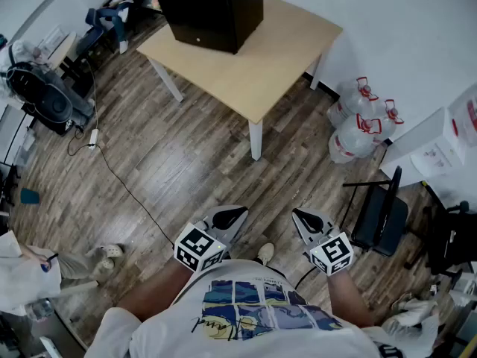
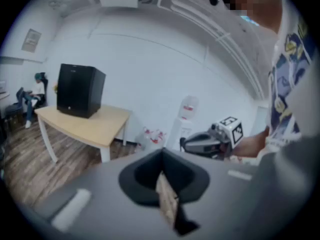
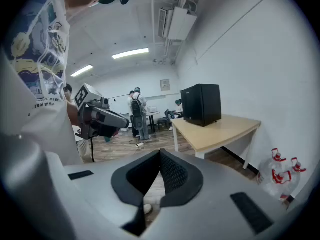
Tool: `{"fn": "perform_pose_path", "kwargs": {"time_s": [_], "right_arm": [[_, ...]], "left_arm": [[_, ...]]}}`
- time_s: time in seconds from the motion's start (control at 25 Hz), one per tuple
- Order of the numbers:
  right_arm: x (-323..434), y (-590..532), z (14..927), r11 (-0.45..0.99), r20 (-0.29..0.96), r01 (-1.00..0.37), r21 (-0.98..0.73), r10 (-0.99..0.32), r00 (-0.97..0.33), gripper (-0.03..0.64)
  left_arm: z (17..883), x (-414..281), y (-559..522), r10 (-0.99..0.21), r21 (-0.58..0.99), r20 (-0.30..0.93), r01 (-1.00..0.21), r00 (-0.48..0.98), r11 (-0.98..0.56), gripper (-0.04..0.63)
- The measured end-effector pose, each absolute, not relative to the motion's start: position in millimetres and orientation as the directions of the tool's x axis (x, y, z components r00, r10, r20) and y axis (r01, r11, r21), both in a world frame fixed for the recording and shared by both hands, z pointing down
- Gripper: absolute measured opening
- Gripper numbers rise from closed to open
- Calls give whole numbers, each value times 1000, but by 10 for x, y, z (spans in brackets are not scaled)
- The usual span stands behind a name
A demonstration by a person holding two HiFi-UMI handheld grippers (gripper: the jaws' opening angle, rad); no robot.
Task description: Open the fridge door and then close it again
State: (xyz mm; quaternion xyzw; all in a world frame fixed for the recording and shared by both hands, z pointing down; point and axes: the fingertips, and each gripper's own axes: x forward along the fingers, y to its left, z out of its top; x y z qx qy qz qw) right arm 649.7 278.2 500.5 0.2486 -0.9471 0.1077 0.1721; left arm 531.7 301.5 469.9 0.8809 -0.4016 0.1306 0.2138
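Boxy matte-black fridge (image 1: 212, 10) on pale wood table (image 1: 277, 60) — left gripper (image 1: 235, 215), right gripper (image 1: 299, 216) jaws pressed together, empty.

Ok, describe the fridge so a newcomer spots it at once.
Find the pale wooden table with white legs by the white wall. On its far end stands a black box-shaped mini fridge. It is the only thing on it, unlike the clear water jugs on the floor nearby.
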Motion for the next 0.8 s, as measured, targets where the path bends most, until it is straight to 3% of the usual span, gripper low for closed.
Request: {"fn": "perform_pose_path", "kwargs": {"time_s": [0.48, 0.8], "right_arm": [[4904, 2590, 4641, 890, 352, -443, -113, -381, -855, 14], [3684, 2448, 4697, 908, 359, -405, -106, -345, -867, 17]], "left_arm": [[4463, 3810, 2947, -748, 290, 281, -796, 601, -531, 8], [4554, 2616, 2970, -778, 274, 279, -823, 563, -498, 8]]}}
